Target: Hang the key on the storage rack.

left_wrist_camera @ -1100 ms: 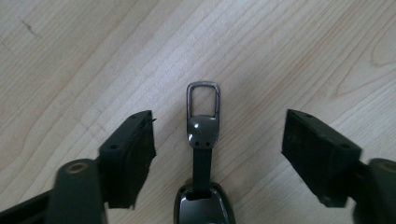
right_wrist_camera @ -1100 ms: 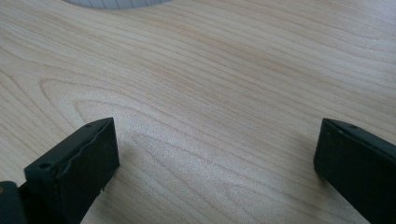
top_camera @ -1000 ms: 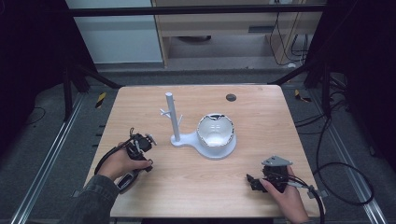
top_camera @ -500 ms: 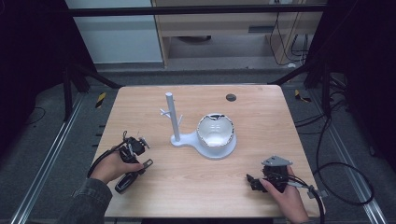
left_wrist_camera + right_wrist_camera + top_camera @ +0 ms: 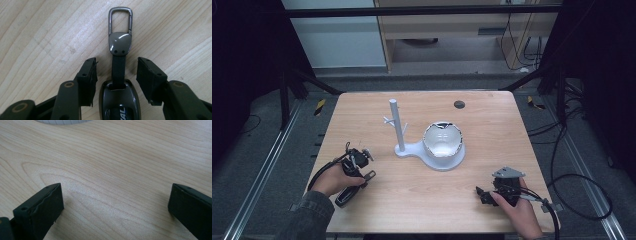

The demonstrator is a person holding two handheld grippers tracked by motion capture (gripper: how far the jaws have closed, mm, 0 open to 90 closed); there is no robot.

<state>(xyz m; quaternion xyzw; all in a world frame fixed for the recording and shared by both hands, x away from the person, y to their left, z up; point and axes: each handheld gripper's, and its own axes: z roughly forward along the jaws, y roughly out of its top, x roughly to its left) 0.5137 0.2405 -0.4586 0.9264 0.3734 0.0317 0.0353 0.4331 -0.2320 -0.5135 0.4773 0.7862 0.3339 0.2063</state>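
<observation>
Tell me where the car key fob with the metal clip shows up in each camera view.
High view: the key fob lies on the wooden table, lower left, under the left gripper.
Left gripper view: bottom centre, between the open jaws, which have just been closing, strap and clip pointing up.
Right gripper view: not in it.
Shared landmark: the pale wood grain.

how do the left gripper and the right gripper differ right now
The left gripper has a car key fob lying between its jaws, which have just been closing without touching it; the right gripper has bare table between its jaws. The left gripper's jaws stand narrower, the right gripper's wide apart. Both are open and low over the table.
</observation>
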